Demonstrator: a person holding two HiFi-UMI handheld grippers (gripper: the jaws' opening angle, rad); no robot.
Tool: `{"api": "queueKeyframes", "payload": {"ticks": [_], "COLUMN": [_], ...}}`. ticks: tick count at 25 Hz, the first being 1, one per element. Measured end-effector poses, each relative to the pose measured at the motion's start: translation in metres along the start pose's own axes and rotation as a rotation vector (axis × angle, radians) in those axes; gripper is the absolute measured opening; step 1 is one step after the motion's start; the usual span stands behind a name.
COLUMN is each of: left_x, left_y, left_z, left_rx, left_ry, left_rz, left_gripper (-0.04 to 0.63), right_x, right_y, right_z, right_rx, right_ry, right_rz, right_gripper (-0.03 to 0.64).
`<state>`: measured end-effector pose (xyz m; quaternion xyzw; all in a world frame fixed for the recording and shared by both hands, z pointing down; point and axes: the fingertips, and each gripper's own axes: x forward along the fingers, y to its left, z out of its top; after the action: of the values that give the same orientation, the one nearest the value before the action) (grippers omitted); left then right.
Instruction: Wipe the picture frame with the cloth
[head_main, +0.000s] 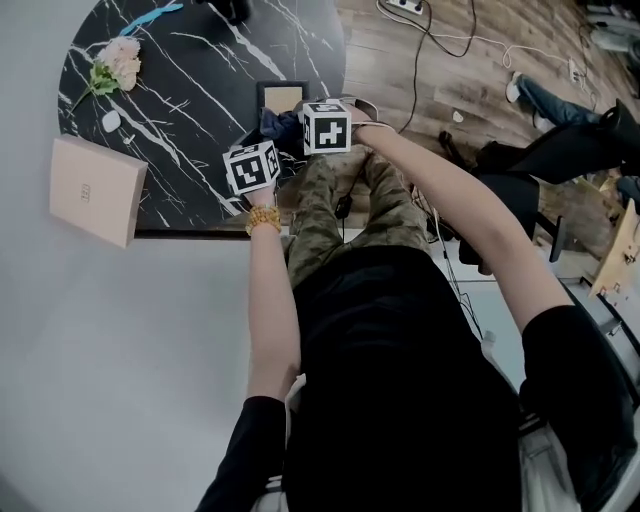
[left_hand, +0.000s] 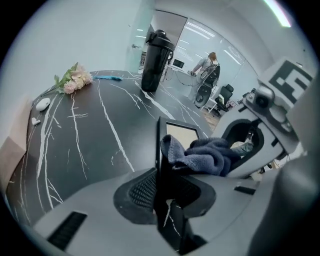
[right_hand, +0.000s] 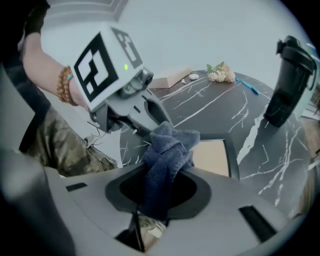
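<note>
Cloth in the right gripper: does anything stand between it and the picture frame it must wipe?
Nothing visible does. The blue cloth, clamped in the right gripper, appears to rest against the picture frame front, while the left gripper grips the frame's edge.

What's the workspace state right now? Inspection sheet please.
Surface: black marble table with white veins.
Job's things: picture frame at the near table edge; dark blue cloth bunched against it.
Clutter: flower sprig, black shaker bottle, pink box at the table's edge.
Grippers: left gripper shut on the frame's edge; right gripper shut on the cloth.
Cables: cables loose on the wooden floor.
Surroundings: seated person's legs at right.
</note>
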<state>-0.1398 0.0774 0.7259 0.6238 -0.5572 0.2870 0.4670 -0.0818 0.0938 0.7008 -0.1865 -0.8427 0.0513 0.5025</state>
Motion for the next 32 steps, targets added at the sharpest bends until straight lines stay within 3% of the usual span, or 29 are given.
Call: {"api": "queueKeyframes", "payload": {"ticks": [1,2,4,6,9,14,16,19,21,22,23,24,27,29,32], "left_x": [0.0,0.0,0.001,0.001,0.001,0.002,0.003,0.002,-0.007,-0.014,-0.022,-0.028,-0.017,0.003,0.03], "left_y": [0.0,-0.001,-0.001,0.0,0.001,0.001,0.003,0.003,-0.004,-0.009,-0.011,-0.01,0.0,0.003,-0.009], "left_z": [0.0,0.0,0.002,0.002,0.001,0.0,-0.001,-0.001,0.002,0.008,0.017,0.027,0.056,0.075,0.094], "left_rx": [-0.004,-0.015,-0.033,-0.037,-0.05,-0.063,-0.068,-0.083,-0.084,-0.066,-0.039,-0.006,0.132,0.28,0.59], "left_ry": [-0.001,-0.007,-0.017,-0.017,-0.013,-0.019,-0.029,-0.051,-0.064,-0.093,-0.129,-0.157,-0.122,-0.065,-0.024], "left_rz": [-0.004,-0.009,-0.013,-0.008,-0.012,-0.011,-0.004,0.007,-0.029,-0.059,-0.082,-0.092,-0.094,-0.089,-0.104], "left_gripper": [0.072,0.072,0.072,0.072,0.072,0.072,0.072,0.075,0.081,0.141,0.198,0.213,0.213,0.211,0.182], "right_x": [-0.007,-0.019,-0.042,-0.044,-0.024,-0.001,0.003,0.001,-0.016,-0.029,-0.042,-0.055,-0.077,-0.073,-0.061], "right_y": [-0.008,-0.027,-0.076,-0.103,-0.099,-0.059,-0.041,-0.011,-0.01,-0.014,-0.018,-0.022,-0.03,-0.025,-0.005], "right_z": [0.005,0.01,0.015,0.004,-0.009,-0.007,-0.002,0.004,0.002,-0.001,-0.008,-0.016,-0.043,-0.049,-0.042], "right_rx": [0.037,0.082,0.141,0.098,0.031,0.045,0.107,0.248,0.359,0.42,0.478,0.525,0.611,0.621,0.558], "right_ry": [-0.043,-0.093,-0.13,-0.03,0.059,0.039,-0.005,-0.119,-0.254,-0.325,-0.384,-0.427,-0.466,-0.443,-0.364], "right_rz": [-0.006,-0.071,-0.281,-0.413,-0.469,-0.448,-0.345,-0.1,-0.108,-0.156,-0.211,-0.27,-0.416,-0.443,-0.427], "right_gripper": [0.089,0.089,0.089,0.089,0.087,0.086,0.086,0.087,0.089,0.091,0.091,0.091,0.092,0.092,0.094]}}
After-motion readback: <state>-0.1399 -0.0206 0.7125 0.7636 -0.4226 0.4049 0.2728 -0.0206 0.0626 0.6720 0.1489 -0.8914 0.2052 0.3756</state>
